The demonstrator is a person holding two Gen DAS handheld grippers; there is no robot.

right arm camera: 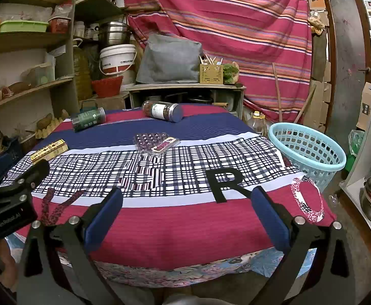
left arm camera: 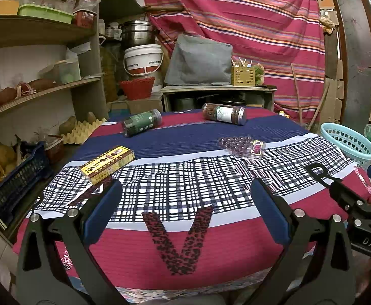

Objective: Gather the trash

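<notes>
Both grippers, left gripper (left arm camera: pixel 185 198) and right gripper (right arm camera: pixel 185 200), held wide open, empty. Far lying jars (left arm camera: pixel 224 113) easily rolled off table if nudged; basket (right arm camera: pixel 310 147) missed.

My left tongs (left arm camera: pixel 185 190) hang open over the cloth-covered desk (left arm camera: pixel 185 241); a flat yellow carton (left arm camera: pixel 107 162) lies left, two clear plastic jars (left arm camera: pixel 142 123) (left arm camera: pixel 224 114) beyond, a pale blue plastic basket (left arm camera: pixel 348 141) right

Striped curtain (left arm camera: pixel 236 12), white bucket (left arm camera: pixel 143 59)
</notes>
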